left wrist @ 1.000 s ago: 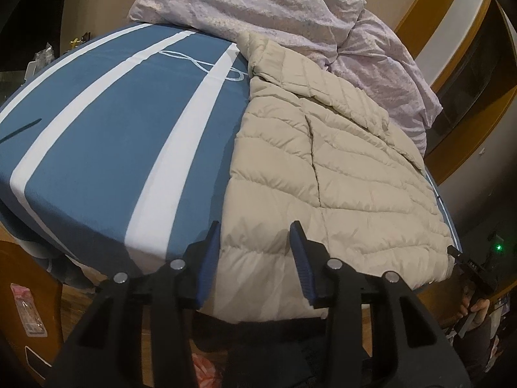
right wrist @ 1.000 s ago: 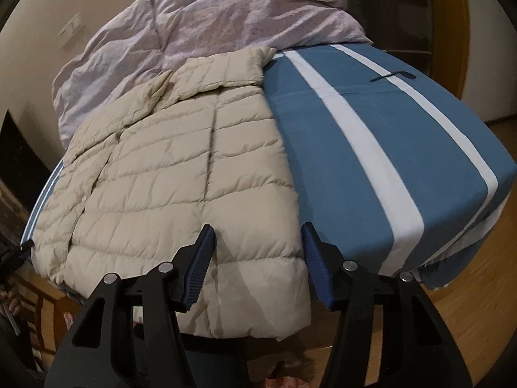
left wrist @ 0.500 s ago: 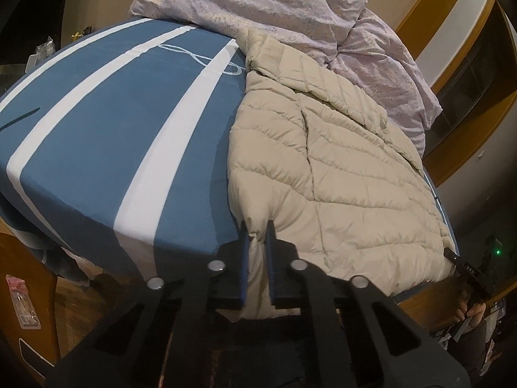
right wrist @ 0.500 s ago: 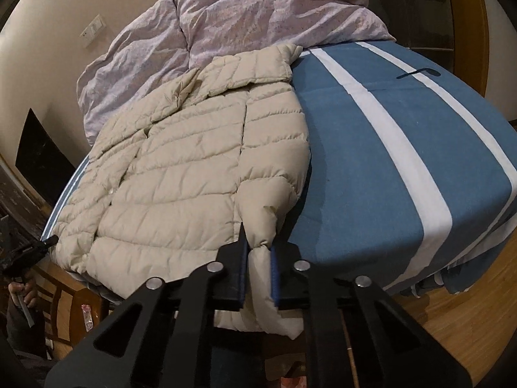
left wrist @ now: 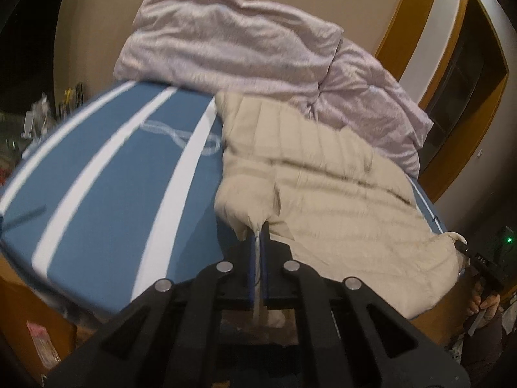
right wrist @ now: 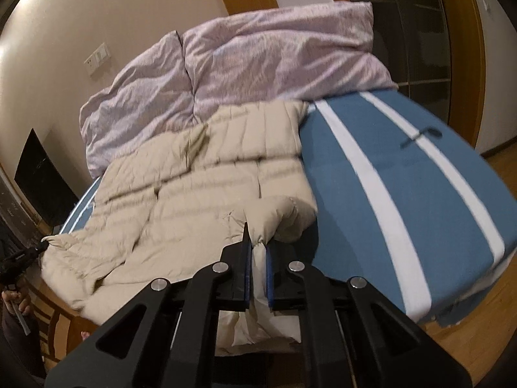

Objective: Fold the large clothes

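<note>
A beige quilted puffer jacket (left wrist: 339, 194) lies spread on the bed, collar toward the far end. My left gripper (left wrist: 257, 234) is shut on a pinch of its lower hem at the edge beside the blue sheet, and that corner is bunched and lifted off the bed. In the right wrist view the same jacket (right wrist: 200, 194) fills the middle. My right gripper (right wrist: 257, 242) is shut on a fold of the hem, with white lining hanging below the pads. The view is blurred by motion.
The bed has a blue sheet with white stripes (left wrist: 106, 194) (right wrist: 404, 174). A crumpled lilac duvet (left wrist: 242, 48) (right wrist: 258, 58) is piled at the head. A person's hand (left wrist: 484, 300) (right wrist: 13, 297) holds a black tool at the jacket's far corner. Wooden floor (right wrist: 484, 323) lies beyond the bed.
Both grippers went from open around the hem to shut on it. Both then rose, pulling the gripped corners up so the jacket's lower edge bunches and lifts.
</note>
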Demonstrator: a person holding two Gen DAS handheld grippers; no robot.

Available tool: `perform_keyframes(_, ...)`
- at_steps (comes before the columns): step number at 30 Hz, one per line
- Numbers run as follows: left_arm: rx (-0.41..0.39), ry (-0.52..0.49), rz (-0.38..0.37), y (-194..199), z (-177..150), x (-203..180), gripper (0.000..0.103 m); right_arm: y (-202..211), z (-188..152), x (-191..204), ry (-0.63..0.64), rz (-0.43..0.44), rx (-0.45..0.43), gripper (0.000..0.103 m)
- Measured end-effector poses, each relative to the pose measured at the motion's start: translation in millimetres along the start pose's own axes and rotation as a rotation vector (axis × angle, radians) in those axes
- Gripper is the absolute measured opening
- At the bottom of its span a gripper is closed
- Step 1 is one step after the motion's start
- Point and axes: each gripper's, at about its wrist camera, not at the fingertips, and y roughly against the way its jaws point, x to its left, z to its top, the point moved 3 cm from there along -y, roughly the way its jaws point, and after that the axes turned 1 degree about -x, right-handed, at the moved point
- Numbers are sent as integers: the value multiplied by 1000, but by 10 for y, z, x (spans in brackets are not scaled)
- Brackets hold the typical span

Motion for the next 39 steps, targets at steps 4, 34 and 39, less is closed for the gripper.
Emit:
perform_keyframes(4,-46,-18,15,-69,331,-73,3,-102,296,84,16,-21,-34,7)
perform_keyframes(34,-24,7,154,-2215,1998,-3,2,-2166,1739,-87,-71,-127,5,8)
perform_keyframes(39,22,63,182,-2645,2043,123,5,-2462,1806,-221,-148,-115,23,28)
